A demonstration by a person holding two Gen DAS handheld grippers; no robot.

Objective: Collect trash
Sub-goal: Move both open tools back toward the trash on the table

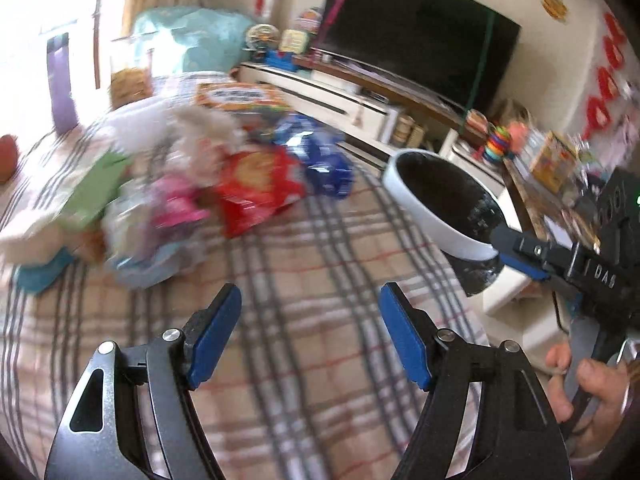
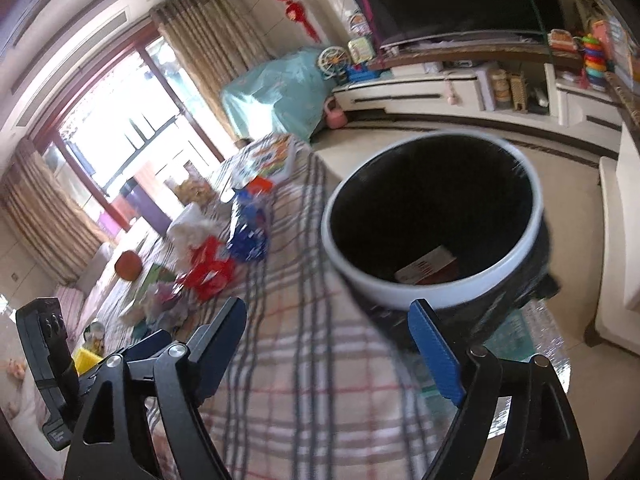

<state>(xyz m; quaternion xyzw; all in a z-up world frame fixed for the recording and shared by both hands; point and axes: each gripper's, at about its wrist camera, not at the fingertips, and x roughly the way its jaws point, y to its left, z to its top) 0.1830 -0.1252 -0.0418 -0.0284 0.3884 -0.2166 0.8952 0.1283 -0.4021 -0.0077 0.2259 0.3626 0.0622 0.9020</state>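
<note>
Plaid cloth (image 1: 320,280) in grey, red and cream covers the table, with a dark television (image 1: 416,36) on the far wall. At the table's right edge stands a white-rimmed bin (image 2: 432,280) lined in black, a red-and-white wrapper (image 2: 426,266) inside. Snack trash sits far left: a red bag (image 1: 256,184) beside a blue bag (image 1: 316,156). Both the left gripper (image 1: 310,330) and right gripper (image 2: 328,340) hover spread wide, holding nothing.
</note>
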